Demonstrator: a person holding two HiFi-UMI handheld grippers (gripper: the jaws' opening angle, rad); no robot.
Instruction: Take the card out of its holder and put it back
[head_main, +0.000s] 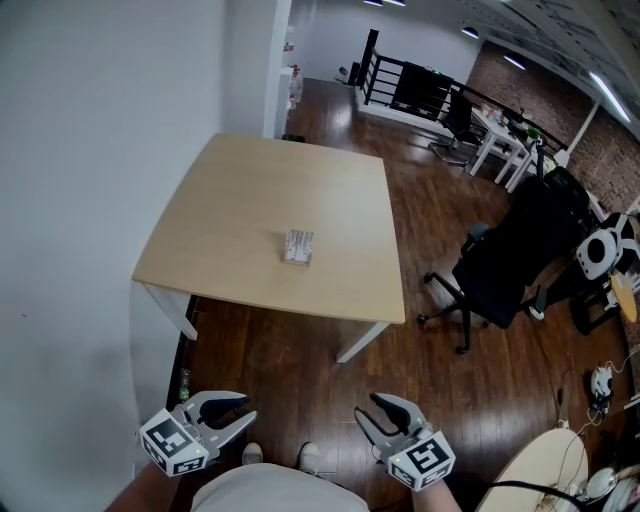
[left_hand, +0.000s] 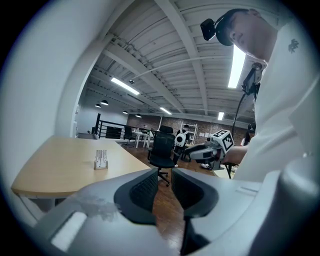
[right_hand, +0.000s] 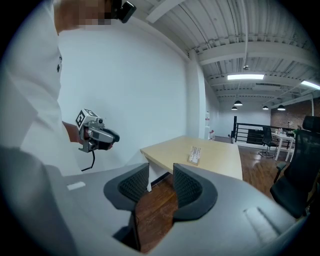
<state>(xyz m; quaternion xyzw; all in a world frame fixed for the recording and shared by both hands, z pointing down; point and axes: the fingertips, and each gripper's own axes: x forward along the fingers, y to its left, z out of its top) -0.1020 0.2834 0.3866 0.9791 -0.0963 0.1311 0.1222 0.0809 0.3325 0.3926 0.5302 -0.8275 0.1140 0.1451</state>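
Note:
A small clear holder with a white card (head_main: 298, 246) standing in it sits near the middle of a light wooden table (head_main: 240, 200). The same card holder (left_hand: 101, 159) shows far off in the left gripper view, and the card holder (right_hand: 194, 155) shows again in the right gripper view. My left gripper (head_main: 238, 414) is held low by the person's body, well short of the table, open and empty. My right gripper (head_main: 372, 413) is beside it, also open with nothing between its jaws. Each gripper sees the other: right gripper (left_hand: 192, 151), left gripper (right_hand: 114, 135).
A black office chair (head_main: 510, 262) stands right of the table on the dark wood floor. A white wall (head_main: 90, 150) runs along the table's left side. White desks (head_main: 505, 140) and a railing (head_main: 400, 85) are far behind. The person's shoes (head_main: 280, 456) show below.

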